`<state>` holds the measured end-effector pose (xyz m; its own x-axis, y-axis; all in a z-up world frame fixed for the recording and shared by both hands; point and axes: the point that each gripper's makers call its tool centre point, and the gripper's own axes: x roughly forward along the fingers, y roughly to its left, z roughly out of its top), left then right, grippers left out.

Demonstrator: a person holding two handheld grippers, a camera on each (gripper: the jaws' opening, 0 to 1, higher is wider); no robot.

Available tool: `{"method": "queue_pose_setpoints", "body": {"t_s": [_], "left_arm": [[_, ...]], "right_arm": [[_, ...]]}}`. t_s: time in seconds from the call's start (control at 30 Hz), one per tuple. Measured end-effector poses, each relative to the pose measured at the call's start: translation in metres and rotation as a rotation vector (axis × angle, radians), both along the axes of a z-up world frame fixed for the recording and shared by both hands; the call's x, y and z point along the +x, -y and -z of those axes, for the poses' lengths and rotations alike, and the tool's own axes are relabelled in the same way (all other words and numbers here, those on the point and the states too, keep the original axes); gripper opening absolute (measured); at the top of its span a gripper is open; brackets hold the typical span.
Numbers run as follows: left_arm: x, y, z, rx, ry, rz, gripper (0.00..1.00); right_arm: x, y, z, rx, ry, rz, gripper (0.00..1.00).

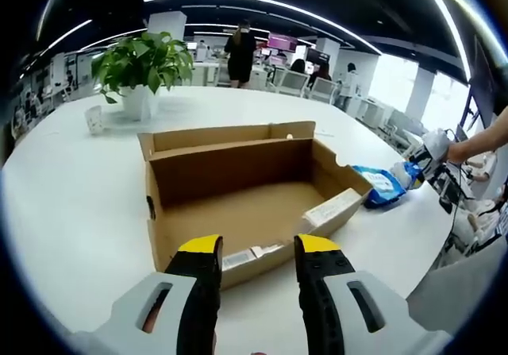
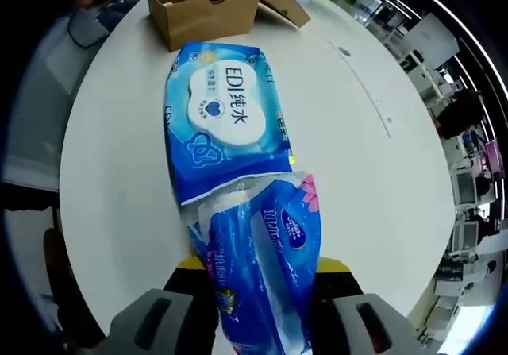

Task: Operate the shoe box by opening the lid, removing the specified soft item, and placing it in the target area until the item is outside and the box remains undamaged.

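The brown cardboard shoe box (image 1: 238, 188) stands open on the white table (image 1: 71, 204), its lid folded back on the far side and its inside bare. My left gripper (image 1: 258, 253) hovers open just in front of the box's near wall, nothing between its yellow tips. To the right of the box, my right gripper (image 1: 425, 160) holds the blue soft pack (image 1: 385, 184) at the table's edge. In the right gripper view the right gripper (image 2: 262, 269) is shut on the crumpled near end of the blue soft pack (image 2: 226, 125), whose white-labelled far part rests on the table, with the shoe box (image 2: 202, 9) beyond.
A potted plant (image 1: 143, 61) and a small cup (image 1: 94, 119) stand at the table's far left. A person (image 1: 238, 53) stands among desks behind. A person's arm (image 1: 484, 136) reaches in from the right. Bare table (image 2: 365, 133) lies right of the pack.
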<state>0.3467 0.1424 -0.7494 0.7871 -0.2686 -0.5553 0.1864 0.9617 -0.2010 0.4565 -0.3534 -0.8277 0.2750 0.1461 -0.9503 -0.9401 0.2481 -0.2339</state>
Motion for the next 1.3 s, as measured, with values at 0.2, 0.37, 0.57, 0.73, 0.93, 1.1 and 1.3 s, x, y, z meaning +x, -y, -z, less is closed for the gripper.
{"method": "queue_pose_setpoints", "body": {"t_s": [0.2,0.37,0.57,0.73,0.93,1.1,1.3], "left_arm": [[0.0,0.001,0.0,-0.003,-0.001,0.001,0.37],[0.0,0.001,0.0,-0.001,-0.002,0.002,0.37],[0.0,0.002,0.0,-0.007,0.003,0.006,0.37],[0.001,0.004,-0.001,-0.006,0.008,0.014,0.37],[0.0,0.008,-0.004,-0.019,0.016,0.024,0.37],[0.0,0.008,-0.006,-0.025,0.021,0.024,0.37],[0.0,0.01,-0.009,-0.033,0.032,0.028,0.37]], "right_arm": [[-0.001,0.0,0.004,-0.009,-0.008,-0.008,0.43],[0.002,0.001,0.005,-0.023,0.001,-0.027,0.43],[0.0,-0.003,0.002,-0.03,0.003,-0.046,0.43],[-0.001,-0.003,-0.004,-0.029,0.012,-0.044,0.42],[-0.001,-0.001,-0.015,-0.033,0.029,-0.039,0.4],[-0.001,0.001,-0.025,-0.031,0.044,-0.021,0.39],[-0.005,0.0,-0.035,-0.023,0.058,0.0,0.39]]}}
